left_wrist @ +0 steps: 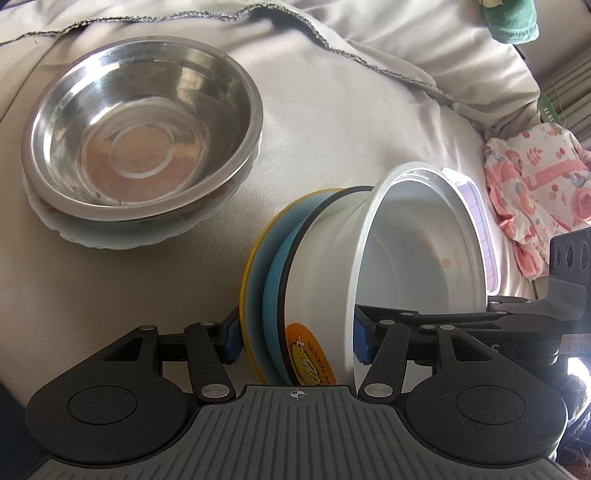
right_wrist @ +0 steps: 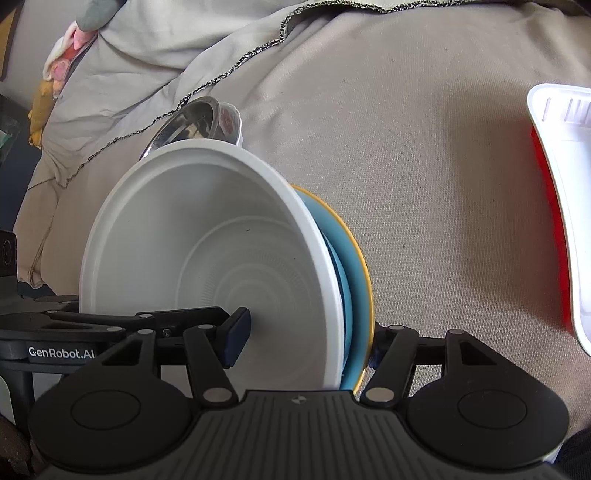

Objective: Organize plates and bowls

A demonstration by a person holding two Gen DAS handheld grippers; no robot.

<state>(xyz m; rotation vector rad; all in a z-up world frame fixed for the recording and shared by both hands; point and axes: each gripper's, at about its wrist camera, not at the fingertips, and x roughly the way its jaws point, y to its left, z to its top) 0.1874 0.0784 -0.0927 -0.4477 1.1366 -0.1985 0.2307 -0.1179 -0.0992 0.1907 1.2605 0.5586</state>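
A stack tipped on its side has a white plastic bowl [left_wrist: 406, 251] nested in a blue bowl [left_wrist: 277, 280] on a yellow-rimmed plate [left_wrist: 248, 269]. My left gripper [left_wrist: 299, 341] is shut on this stack, one pad behind the plate and the other inside the white bowl. My right gripper [right_wrist: 304, 347] grips the same stack from the opposite side, with one pad inside the white bowl [right_wrist: 207, 240] and one behind the blue plate [right_wrist: 354, 266]. A steel bowl [left_wrist: 144, 136] rests on a white scalloped plate [left_wrist: 74, 236] at the upper left.
Everything lies on a beige sheet [left_wrist: 332, 129] with rumpled folds at the back. A white tray [right_wrist: 561, 206] with a red underside is at the right. A pink patterned cloth [left_wrist: 535, 184] and a green cloth [left_wrist: 513, 18] lie at the right edge.
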